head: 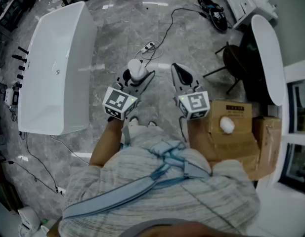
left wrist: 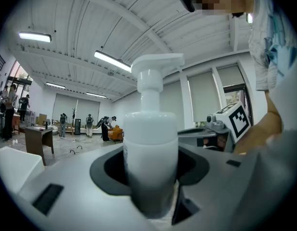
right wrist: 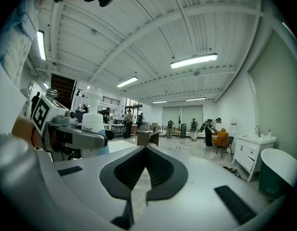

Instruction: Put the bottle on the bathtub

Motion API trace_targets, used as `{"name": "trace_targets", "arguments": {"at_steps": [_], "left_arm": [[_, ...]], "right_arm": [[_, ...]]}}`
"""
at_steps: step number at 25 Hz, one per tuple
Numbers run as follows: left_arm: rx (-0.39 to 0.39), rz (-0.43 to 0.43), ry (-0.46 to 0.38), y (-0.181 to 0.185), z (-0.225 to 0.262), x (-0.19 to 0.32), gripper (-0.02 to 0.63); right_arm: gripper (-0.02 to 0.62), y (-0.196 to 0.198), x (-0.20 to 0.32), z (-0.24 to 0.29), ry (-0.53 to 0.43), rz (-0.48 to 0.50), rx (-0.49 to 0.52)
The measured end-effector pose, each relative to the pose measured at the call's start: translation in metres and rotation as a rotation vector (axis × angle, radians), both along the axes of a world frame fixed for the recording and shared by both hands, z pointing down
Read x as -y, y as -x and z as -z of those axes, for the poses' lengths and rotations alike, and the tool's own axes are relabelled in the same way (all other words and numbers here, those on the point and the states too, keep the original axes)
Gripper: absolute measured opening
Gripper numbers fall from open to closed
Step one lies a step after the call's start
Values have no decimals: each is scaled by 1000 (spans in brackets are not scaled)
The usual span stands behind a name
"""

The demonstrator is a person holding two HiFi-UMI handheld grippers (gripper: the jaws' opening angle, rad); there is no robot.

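The person's pale striped shirt point(head: 157, 181), crossed by a blue strap, fills the bottom of the head view, with both bare forearms reaching forward over the grey marble floor point(head: 117, 28). The left gripper point(head: 141, 79) is clenched on the white plastic pump bottle point(head: 137, 69). In the left gripper view the bottle stands upright between the jaws, its body seated in the dark recesses of both pads and its pump head rising above them. The right gripper point(right wrist: 144, 172) is clenched with nothing in it, its ridged black pads meeting along a thin seam. It is held level just beside the left one. The long white freestanding bathtub point(head: 48, 83) stands on the floor to the left, apart from the held bottle. Brown cardboard boxes point(head: 239, 132) sit at the right, near the right forearm.
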State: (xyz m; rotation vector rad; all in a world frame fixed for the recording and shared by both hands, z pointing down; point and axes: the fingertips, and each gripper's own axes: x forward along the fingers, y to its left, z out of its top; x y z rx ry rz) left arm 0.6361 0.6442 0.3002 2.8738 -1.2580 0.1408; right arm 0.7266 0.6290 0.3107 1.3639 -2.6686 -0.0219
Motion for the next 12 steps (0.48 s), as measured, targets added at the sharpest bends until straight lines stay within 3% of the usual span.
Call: {"name": "trace_targets", "arguments": {"at_steps": [12], "left_arm": [[5,-18,-5,-13,3,3,232]], "right_arm": [[3,-10,1,0,8,-4,-3]]}}
